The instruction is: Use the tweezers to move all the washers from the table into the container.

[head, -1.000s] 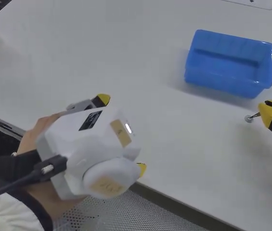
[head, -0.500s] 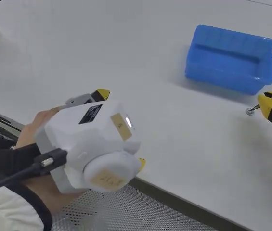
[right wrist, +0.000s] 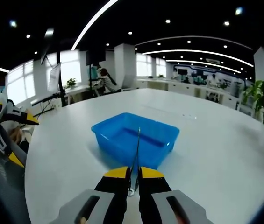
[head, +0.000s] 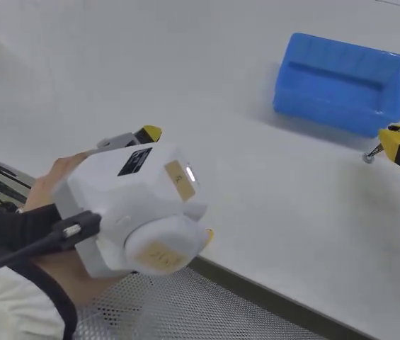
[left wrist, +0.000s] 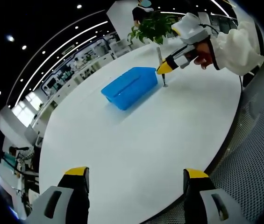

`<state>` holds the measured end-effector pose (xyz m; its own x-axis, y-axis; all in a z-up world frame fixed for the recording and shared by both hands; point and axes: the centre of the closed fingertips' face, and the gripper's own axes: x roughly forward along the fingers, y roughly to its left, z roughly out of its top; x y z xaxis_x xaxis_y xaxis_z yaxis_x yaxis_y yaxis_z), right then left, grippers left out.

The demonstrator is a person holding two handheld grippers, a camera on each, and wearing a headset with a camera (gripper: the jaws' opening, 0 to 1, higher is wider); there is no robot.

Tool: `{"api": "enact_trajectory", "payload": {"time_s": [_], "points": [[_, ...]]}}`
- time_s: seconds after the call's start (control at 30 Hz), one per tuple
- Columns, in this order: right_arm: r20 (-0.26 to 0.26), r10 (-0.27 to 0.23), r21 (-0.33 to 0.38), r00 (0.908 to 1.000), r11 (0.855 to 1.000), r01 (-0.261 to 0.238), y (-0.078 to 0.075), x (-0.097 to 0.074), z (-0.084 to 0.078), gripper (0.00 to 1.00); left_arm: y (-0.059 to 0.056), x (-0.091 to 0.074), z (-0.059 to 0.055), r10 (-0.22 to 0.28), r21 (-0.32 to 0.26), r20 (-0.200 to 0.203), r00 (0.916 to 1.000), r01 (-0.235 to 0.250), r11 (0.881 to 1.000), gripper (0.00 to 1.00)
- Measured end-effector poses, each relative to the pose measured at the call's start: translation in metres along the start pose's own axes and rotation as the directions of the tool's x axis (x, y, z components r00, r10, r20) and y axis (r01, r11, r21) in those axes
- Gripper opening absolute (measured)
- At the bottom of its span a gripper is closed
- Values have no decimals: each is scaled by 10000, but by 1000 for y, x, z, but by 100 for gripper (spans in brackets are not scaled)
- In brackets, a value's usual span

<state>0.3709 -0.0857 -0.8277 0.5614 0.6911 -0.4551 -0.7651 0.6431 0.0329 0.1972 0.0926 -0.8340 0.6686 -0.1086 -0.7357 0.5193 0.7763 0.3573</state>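
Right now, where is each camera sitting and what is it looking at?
Head view: on the person's head, looking down at the white table; the left gripper and the hand holding it show.
Left gripper view: on the left gripper, looking across the table at the right gripper; its own open jaws rise below.
Right gripper view: on the right gripper, facing the blue container along the tweezers its jaws clamp.
Shared: all three show the blue container; each gripper view catches the other gripper.
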Motion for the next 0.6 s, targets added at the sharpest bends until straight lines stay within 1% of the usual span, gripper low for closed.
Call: {"api": "enact_trajectory", "payload": {"time_s": [0.03, 0.1, 0.13, 0.23, 0.3, 0.43, 0.6], "points": [[-50, 17, 35, 10000, 10000, -17, 0, 0, 0, 4, 0, 0, 0, -3, -5, -12, 10000, 3, 10000, 84], [-116, 32, -116, 9999, 9999, -34, 0, 0, -1, 4, 0, 0, 0, 6, 3, -22, 10000, -6, 10000, 84], [-131, 26, -222, 9999, 9997, -29, 0, 0, -1, 4, 0, 0, 0, 4, 6, -28, 10000, -4, 10000, 84], [-133, 59, -190, 9999, 9998, -61, -1, 0, -2, 4, 0, 0, -1, 17, 14, -32, 10000, -17, 10000, 84], [-171, 17, -313, 9999, 9995, -22, -2, 0, -2, 4, 0, 1, -1, 17, 5, -46, 10000, -17, 10000, 84], [-213, 107, -422, 9997, 9990, -116, -2, 1, -2, 5, 0, 0, -1, 6, 19, -64, 10000, -6, 10000, 84], [-168, 143, -219, 9998, 9997, -147, -6, 5, -1, 4, -1, 0, -1, -17, 29, -83, 10000, 18, 10000, 84]]}}
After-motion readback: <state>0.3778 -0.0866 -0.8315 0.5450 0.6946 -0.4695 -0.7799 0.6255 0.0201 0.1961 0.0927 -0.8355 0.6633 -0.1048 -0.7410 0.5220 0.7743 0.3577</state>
